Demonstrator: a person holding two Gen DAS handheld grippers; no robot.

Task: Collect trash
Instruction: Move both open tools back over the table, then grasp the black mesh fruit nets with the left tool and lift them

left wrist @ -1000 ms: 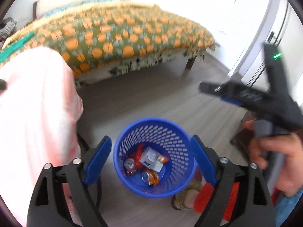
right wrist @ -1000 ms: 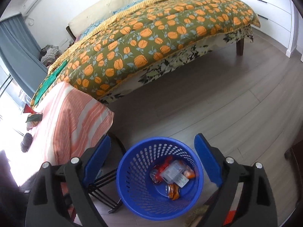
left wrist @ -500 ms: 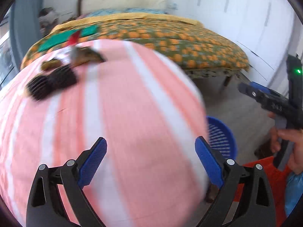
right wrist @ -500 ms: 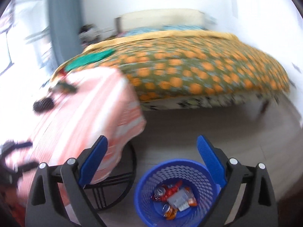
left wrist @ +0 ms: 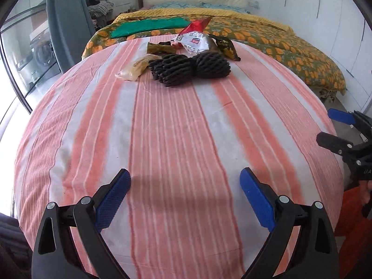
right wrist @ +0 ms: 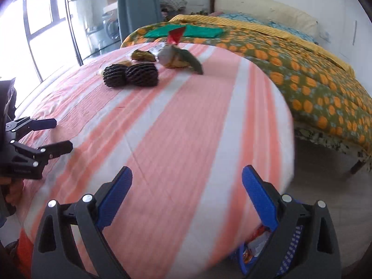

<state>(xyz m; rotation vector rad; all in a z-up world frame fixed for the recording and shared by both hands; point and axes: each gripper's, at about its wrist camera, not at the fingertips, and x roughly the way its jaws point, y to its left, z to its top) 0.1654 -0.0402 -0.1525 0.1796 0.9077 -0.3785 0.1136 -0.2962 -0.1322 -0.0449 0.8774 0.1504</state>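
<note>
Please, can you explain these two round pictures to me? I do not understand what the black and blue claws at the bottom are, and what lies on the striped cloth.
No robot is here: a person carries one hand-held gripper in each hand, and each has a wide-angle camera looking along its two blue-padded fingers. One picture comes from the left gripper, the other from the right gripper; each tool also appears at the edge of the other's picture. Both stand open and hold nothing. Below them is a table with a pink striped cloth. At its far side lies trash: two black foam nets, a red and white wrapper, a dark wrapper and a pale packet. A blue basket with trash stands by the table, and a bed is behind.
</note>
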